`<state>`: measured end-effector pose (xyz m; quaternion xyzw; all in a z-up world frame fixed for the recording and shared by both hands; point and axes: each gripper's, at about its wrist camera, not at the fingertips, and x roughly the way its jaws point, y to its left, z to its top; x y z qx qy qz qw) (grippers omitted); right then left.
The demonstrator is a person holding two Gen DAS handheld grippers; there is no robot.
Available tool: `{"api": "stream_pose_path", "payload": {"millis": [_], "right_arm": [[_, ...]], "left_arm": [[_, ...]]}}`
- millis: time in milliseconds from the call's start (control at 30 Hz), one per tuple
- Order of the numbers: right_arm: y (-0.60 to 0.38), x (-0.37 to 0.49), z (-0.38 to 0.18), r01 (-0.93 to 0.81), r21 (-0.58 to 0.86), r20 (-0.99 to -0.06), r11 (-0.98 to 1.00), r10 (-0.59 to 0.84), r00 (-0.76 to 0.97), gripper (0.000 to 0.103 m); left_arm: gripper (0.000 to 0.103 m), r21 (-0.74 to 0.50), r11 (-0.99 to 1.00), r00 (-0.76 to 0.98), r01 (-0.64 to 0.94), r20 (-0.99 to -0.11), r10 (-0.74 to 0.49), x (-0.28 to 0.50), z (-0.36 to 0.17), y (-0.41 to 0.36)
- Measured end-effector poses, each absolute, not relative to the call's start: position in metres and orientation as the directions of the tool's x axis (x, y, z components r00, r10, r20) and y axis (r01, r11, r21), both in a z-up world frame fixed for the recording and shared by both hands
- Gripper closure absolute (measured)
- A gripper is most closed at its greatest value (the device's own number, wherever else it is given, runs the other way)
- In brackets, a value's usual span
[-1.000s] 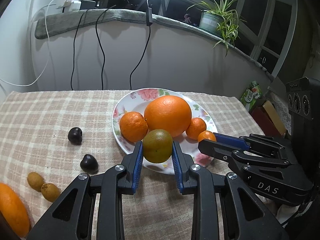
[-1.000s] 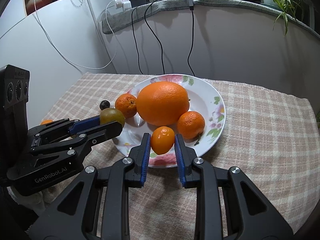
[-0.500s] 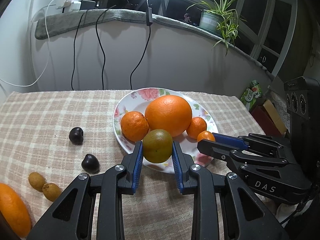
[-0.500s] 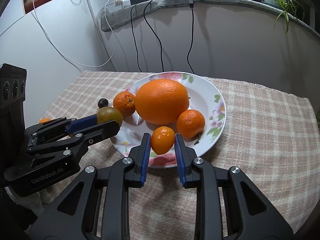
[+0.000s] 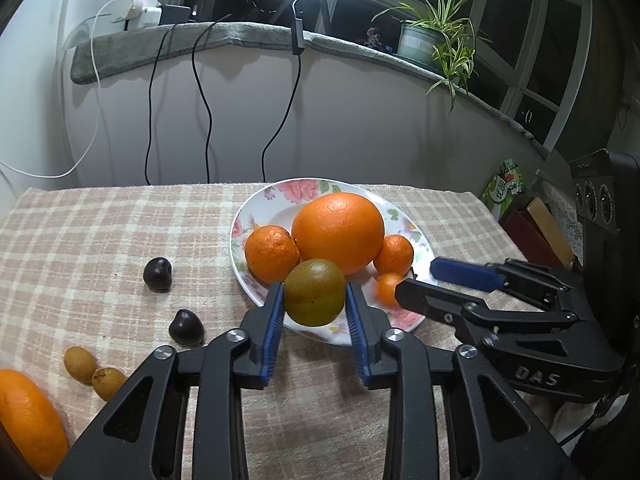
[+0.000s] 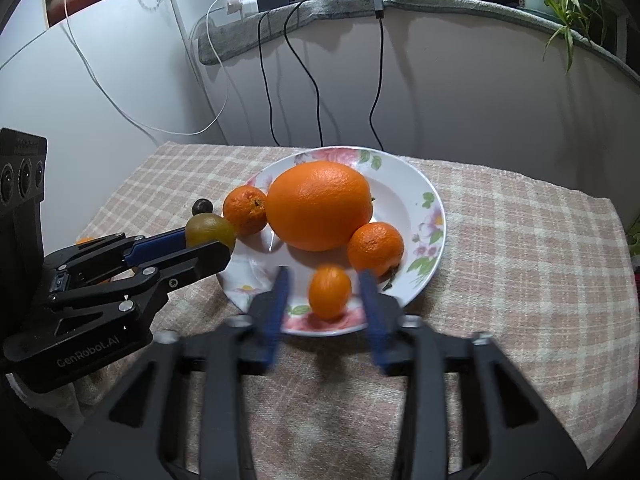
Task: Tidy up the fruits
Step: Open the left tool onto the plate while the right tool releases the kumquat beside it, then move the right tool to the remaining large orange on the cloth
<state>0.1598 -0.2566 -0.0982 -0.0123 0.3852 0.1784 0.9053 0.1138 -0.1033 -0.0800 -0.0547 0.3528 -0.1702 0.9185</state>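
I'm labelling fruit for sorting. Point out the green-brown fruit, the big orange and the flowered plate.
green-brown fruit (image 5: 314,298): left wrist view, middle of its front.
big orange (image 6: 319,205): right wrist view, centre of its peel.
flowered plate (image 6: 430,216): right wrist view, bare right rim.

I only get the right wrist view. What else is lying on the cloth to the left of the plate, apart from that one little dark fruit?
Observer: The left wrist view shows a second dark fruit on the checked cloth. It is nearer the camera than the first dark fruit.
Operator: Anything besides those two?
Observer: Yes, a pair of small brownish-green fruits lies further left, and the two touch each other.
Operator: Any more oranges out there?
Observer: One large orange lies on the cloth at the lower left corner of that view, well away from the plate.
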Motion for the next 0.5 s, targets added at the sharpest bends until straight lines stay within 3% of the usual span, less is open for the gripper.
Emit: {"api": "stream_pose_path", "payload": {"millis": [233, 400, 500], "right_arm": [[-0.262, 0.156, -0.092, -0.318, 0.112, -0.691, 0.942, 0.303, 0.656, 0.045], [-0.263, 0.151, -0.087, -0.309, 0.115, -0.678, 0.944, 0.302, 0.671, 0.035], [-0.260, 0.146, -0.082, -0.323, 0.122, -0.667, 0.938, 0.318, 0.673, 0.027]], "left_arm": [[0.070, -0.210, 0.940, 0.711, 0.269, -0.615, -0.340, 0.108, -0.073, -0.100], [0.070, -0.207, 0.943, 0.721, 0.262, -0.607, -0.334, 0.101, -0.069, -0.096], [0.061, -0.211, 0.943, 0.727, 0.258, -0.600, -0.333, 0.094, -0.066, -0.091]]}}
